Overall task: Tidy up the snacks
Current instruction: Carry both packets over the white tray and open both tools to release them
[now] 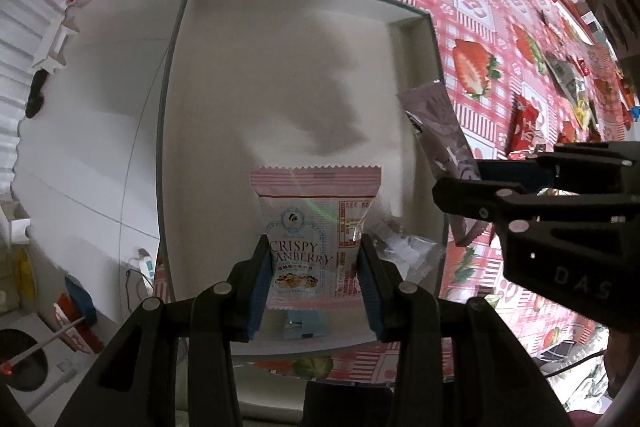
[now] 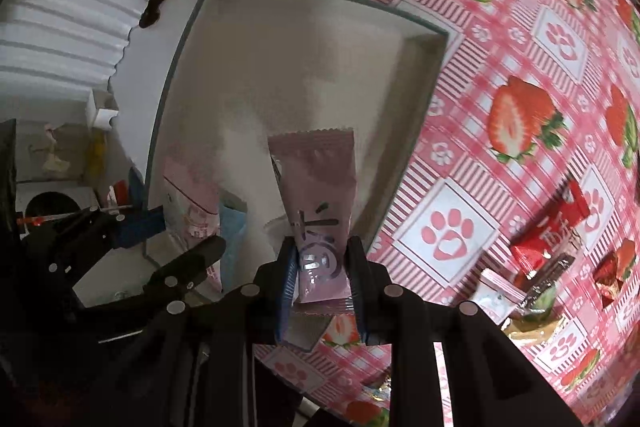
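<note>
A strawberry-print cloth covers the worktop (image 1: 472, 27), where a shallow white tray (image 1: 176, 67) sits. Above the tray, the left hand-held gripper (image 1: 316, 287) pinches a cranberry snack packet (image 1: 316, 223), and the right hand-held gripper (image 2: 320, 291) pinches a purple snack packet (image 2: 316, 179).

Glossy plastic cranberry packet (image 1: 316, 239), matt mauve wrapper (image 2: 320, 203), smooth printed tablecloth (image 2: 500, 75)
</note>
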`<action>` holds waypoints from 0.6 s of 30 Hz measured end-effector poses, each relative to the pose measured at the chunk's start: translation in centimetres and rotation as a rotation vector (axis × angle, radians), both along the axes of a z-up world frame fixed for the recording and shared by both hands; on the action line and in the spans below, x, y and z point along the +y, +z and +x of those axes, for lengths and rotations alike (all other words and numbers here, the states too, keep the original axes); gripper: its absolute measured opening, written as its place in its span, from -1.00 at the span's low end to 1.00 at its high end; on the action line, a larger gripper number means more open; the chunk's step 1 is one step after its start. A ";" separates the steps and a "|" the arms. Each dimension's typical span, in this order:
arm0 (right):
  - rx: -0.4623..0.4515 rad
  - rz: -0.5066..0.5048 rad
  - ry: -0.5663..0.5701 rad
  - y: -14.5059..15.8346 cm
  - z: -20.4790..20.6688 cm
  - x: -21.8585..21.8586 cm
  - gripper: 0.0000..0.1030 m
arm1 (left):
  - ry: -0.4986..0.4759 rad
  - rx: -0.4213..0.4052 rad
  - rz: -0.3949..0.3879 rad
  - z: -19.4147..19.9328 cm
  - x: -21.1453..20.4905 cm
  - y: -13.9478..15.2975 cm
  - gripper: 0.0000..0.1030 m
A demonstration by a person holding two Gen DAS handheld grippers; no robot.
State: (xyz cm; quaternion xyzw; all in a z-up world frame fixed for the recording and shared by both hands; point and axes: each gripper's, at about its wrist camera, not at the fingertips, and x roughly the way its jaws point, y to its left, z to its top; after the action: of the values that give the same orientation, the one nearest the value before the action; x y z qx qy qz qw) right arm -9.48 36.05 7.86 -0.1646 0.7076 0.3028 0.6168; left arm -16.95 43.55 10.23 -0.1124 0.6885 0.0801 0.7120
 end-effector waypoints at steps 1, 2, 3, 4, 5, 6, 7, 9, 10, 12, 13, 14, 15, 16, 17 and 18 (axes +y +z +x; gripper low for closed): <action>0.003 -0.003 0.003 -0.2 0.0 0.2 -0.49 | 0.001 0.003 0.000 0.0 0.0 -0.1 -0.15; 0.005 -0.005 0.007 -0.4 -0.1 0.5 -0.49 | 0.002 0.007 0.001 -0.1 0.1 -0.3 -0.15; 0.007 -0.007 0.011 -0.5 -0.2 0.6 -0.49 | 0.004 0.011 0.002 -0.2 0.1 -0.5 -0.15; 0.007 -0.009 0.015 -0.7 -0.2 0.8 -0.49 | 0.006 0.014 0.002 -0.2 0.2 -0.6 -0.15; 0.008 -0.011 0.018 -0.9 -0.3 1.0 -0.49 | 0.007 0.016 0.001 -0.3 0.2 -0.7 -0.15; 0.009 -0.012 0.022 -1.0 -0.3 1.1 -0.49 | 0.008 0.019 0.001 -0.3 0.3 -0.8 -0.15; 0.010 -0.014 0.025 -1.1 -0.4 1.2 -0.49 | 0.009 0.021 0.002 -0.4 0.3 -0.8 -0.15; 0.011 -0.018 0.030 -1.3 -0.5 1.4 -0.49 | 0.010 0.025 0.004 -0.5 0.4 -1.0 -0.15; 0.012 -0.020 0.032 -1.4 -0.6 1.5 -0.49 | 0.010 0.028 0.004 -0.5 0.4 -1.1 -0.15; 0.012 -0.025 0.034 -1.6 -0.7 1.7 -0.49 | 0.010 0.033 0.006 -0.7 0.4 -1.2 -0.15; 0.014 -0.025 0.033 -1.7 -0.8 1.9 -0.49 | 0.009 0.035 0.007 -0.6 0.3 -1.3 -0.14; 0.016 -0.026 0.033 -1.8 -0.8 2.0 -0.49 | 0.008 0.038 0.010 -0.6 0.3 -1.4 -0.14; 0.017 -0.027 0.032 -1.9 -0.8 2.1 -0.49 | 0.007 0.039 0.012 -0.6 0.3 -1.4 -0.14; 0.020 -0.026 0.032 -2.0 -0.9 2.2 -0.49 | 0.004 0.042 0.012 -0.7 0.2 -1.5 -0.12; 0.024 -0.025 0.032 -2.1 -0.8 2.2 -0.49 | 0.002 0.044 0.012 -0.7 0.1 -1.5 -0.06; 0.029 -0.024 0.032 -2.3 -0.8 2.3 -0.49 | 0.001 0.047 0.014 -0.7 0.1 -1.6 0.01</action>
State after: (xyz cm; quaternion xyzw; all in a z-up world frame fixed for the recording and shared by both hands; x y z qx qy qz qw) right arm -10.23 38.35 5.59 -0.1791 0.7173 0.3064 0.5996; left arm -17.69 43.61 8.66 -0.1059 0.7045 0.0878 0.6962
